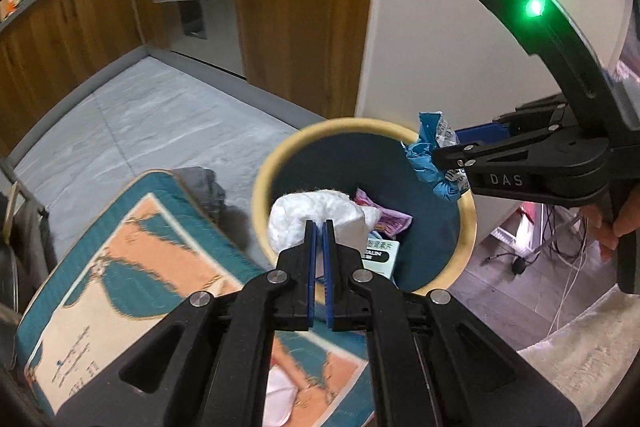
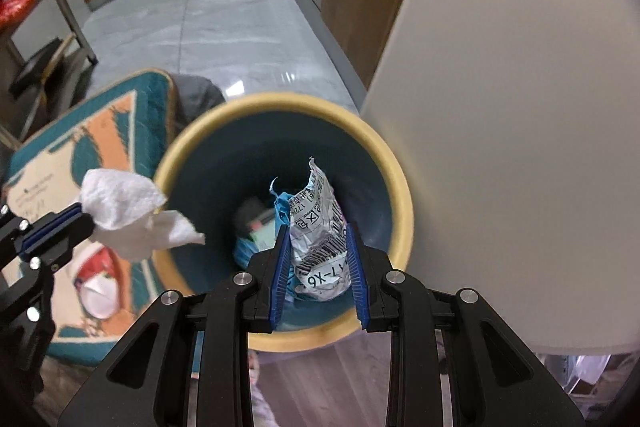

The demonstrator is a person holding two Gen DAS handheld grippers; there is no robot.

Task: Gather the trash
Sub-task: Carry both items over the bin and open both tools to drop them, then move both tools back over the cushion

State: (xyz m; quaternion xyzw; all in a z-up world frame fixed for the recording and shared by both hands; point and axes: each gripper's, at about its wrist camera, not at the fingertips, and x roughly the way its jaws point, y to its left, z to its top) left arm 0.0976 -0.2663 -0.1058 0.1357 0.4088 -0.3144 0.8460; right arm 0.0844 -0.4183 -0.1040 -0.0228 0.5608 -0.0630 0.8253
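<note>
In the left wrist view, the left gripper [image 1: 319,227] is seen with its blue pads drawn almost together on a crumpled white paper tissue [image 1: 316,213], which is held at the near rim of the round dark-blue waste bin with a pale yellow rim [image 1: 262,183]. A purple wrapper [image 1: 384,219] and a small white-and-green carton [image 1: 380,253] are already lying in the bin. The right gripper [image 1: 444,151] is seen at the far rim, pinching a crumpled blue-and-silver plastic mail bag [image 1: 432,155]. The step in hand is judged to be the drop into the bin; a release over the opening is what is called for next.

In the right wrist view, the right gripper [image 2: 318,239] is pointed steeply down into the bin [image 2: 400,187], its jaws partly closed around the mail bag [image 2: 320,223], well over the opening. The tissue [image 2: 128,203] is held at the left rim, so the left gripper [image 2: 78,217] is judged to need carrying further inward before letting go.
</note>
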